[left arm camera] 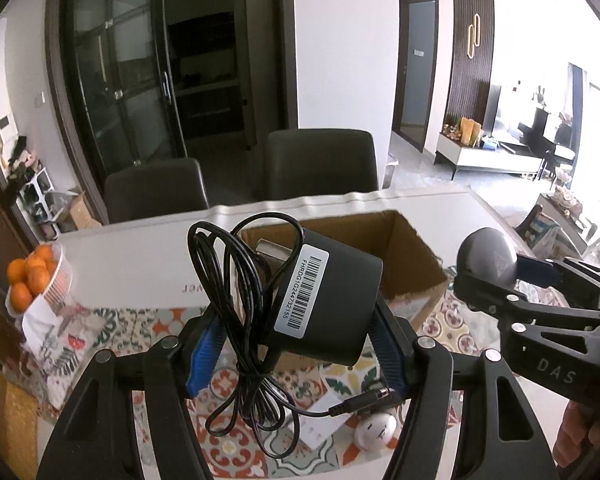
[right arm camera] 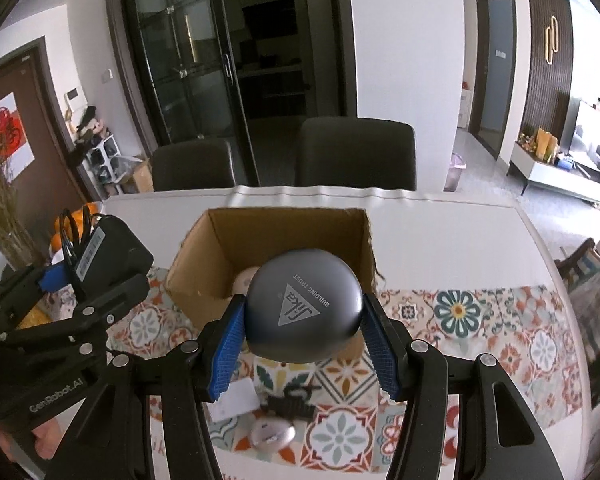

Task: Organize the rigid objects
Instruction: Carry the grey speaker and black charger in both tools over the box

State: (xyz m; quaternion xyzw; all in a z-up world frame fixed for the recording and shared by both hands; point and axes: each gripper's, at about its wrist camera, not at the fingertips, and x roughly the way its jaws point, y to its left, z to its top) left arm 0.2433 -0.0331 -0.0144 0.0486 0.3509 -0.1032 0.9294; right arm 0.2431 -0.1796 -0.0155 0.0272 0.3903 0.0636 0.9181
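Note:
My left gripper point(left arm camera: 296, 344) is shut on a black power adapter point(left arm camera: 332, 300) with a barcode label; its coiled black cable point(left arm camera: 244, 312) hangs down over the table. My right gripper point(right arm camera: 302, 344) is shut on a round grey case point(right arm camera: 304, 308) with a "Sika" logo, held just in front of an open cardboard box point(right arm camera: 204, 256). The box point(left arm camera: 412, 256) holds a pale round object point(right arm camera: 244, 280). Each gripper shows in the other's view: the right one with the case point(left arm camera: 488, 256) at right, the left one with the adapter point(right arm camera: 108, 248) at left.
The table has a patterned cloth point(right arm camera: 480, 320). Below the grippers lie a white card point(right arm camera: 236, 400), a small black clip-like item point(right arm camera: 292, 400) and a white round gadget point(right arm camera: 272, 436). A bowl of oranges point(left arm camera: 32, 276) stands at left. Two dark chairs point(right arm camera: 356, 152) stand behind the table.

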